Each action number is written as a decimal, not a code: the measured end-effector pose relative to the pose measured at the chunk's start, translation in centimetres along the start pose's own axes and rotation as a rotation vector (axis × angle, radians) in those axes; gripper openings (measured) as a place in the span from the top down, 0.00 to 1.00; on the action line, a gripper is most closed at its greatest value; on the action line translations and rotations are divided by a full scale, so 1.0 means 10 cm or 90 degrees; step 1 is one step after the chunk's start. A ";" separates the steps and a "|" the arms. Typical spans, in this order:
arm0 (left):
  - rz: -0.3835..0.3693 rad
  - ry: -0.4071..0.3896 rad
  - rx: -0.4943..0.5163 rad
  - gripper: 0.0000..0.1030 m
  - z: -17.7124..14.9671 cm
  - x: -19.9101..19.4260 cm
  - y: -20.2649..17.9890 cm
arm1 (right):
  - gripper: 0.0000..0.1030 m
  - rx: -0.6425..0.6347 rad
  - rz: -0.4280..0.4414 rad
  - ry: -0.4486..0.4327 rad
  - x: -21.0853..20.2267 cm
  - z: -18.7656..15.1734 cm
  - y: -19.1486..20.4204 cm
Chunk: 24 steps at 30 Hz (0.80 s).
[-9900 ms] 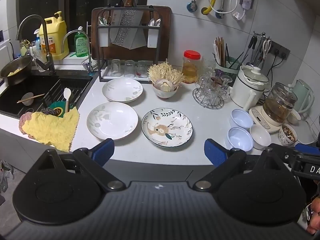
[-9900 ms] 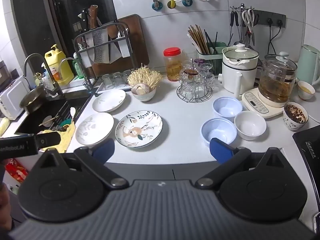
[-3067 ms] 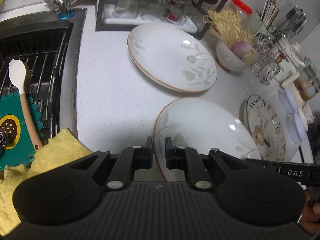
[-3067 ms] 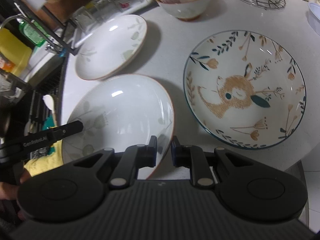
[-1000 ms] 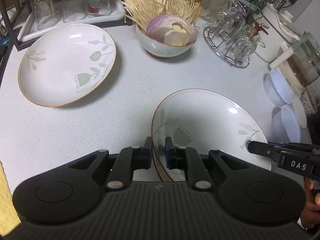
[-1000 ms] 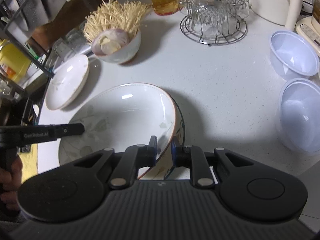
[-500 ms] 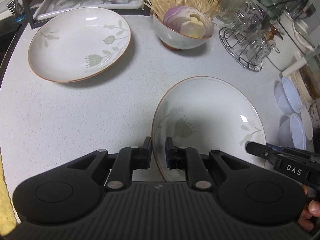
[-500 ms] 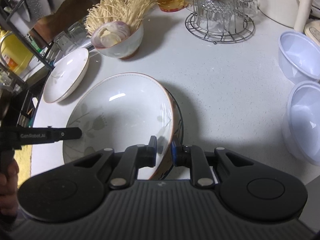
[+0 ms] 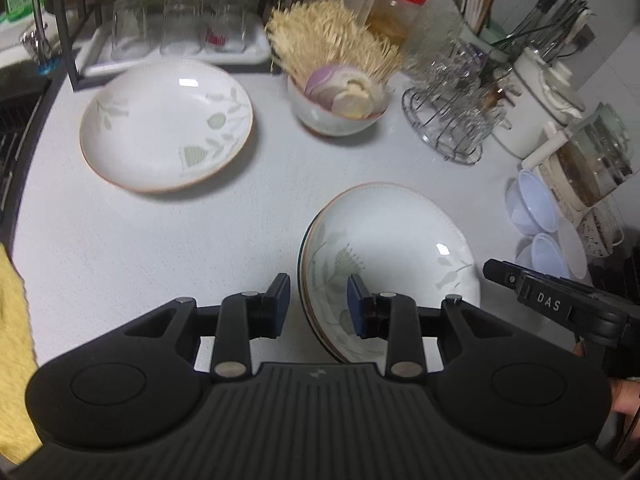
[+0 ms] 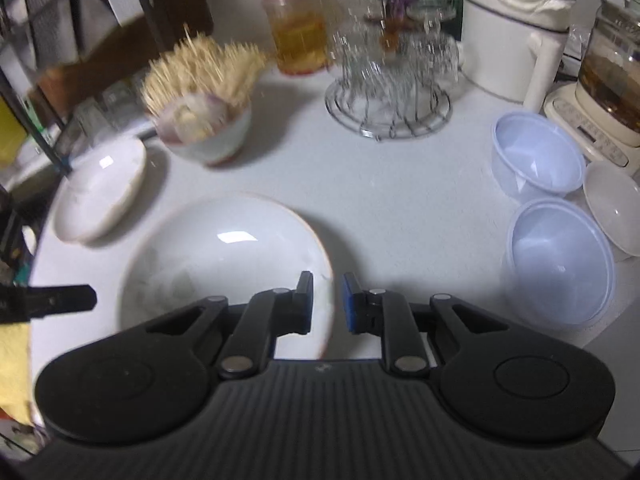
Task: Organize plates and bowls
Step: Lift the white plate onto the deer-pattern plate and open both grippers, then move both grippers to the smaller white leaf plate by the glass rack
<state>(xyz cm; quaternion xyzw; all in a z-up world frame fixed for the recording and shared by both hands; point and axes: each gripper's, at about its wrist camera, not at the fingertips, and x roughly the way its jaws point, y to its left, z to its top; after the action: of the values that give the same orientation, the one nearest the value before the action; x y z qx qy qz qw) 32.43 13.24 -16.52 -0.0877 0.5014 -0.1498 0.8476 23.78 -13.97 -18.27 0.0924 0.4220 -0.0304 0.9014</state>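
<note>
A white leaf-print plate [image 9: 392, 256] rests stacked on a patterned plate whose dark rim just shows beneath it; it also shows in the right wrist view [image 10: 224, 264]. My left gripper [image 9: 319, 304] is open, its jaws either side of the plate's left rim. My right gripper [image 10: 327, 304] is open, its jaws either side of the plate's right rim. A second white leaf-print plate [image 9: 166, 124] lies at the back left, also in the right wrist view [image 10: 100, 188]. Two translucent blue bowls [image 10: 538, 160] [image 10: 560, 264] and a white bowl [image 10: 614, 208] sit at the right.
A bowl of enoki mushrooms and onion [image 9: 338, 92] stands behind the stack. A wire rack of glasses [image 10: 390, 80], a red-lidded jar [image 10: 298, 40], a white cooker [image 10: 516, 28] and a glass kettle [image 10: 612, 64] line the back. A yellow cloth [image 9: 12, 320] lies at the left.
Both grippers have opened and let go of the white plate, which now rests on the patterned plate. Both views have pulled back slightly.
</note>
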 end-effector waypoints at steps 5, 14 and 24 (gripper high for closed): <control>-0.008 -0.045 0.033 0.65 0.11 -0.46 -0.01 | 0.81 0.017 0.025 -0.045 -0.38 0.14 0.23; -0.048 -0.103 0.076 0.65 0.31 -1.21 0.06 | 0.81 0.052 0.077 -0.139 -1.08 0.23 0.68; -0.042 -0.149 0.109 0.65 0.12 -1.59 -0.06 | 0.81 0.049 0.097 -0.182 -1.45 0.06 0.79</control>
<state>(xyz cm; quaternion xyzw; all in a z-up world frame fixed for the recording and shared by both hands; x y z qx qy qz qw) 26.16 18.09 -2.66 -0.0485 0.3815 -0.2085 0.8992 15.99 -6.69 -5.68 0.1530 0.2798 0.0089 0.9478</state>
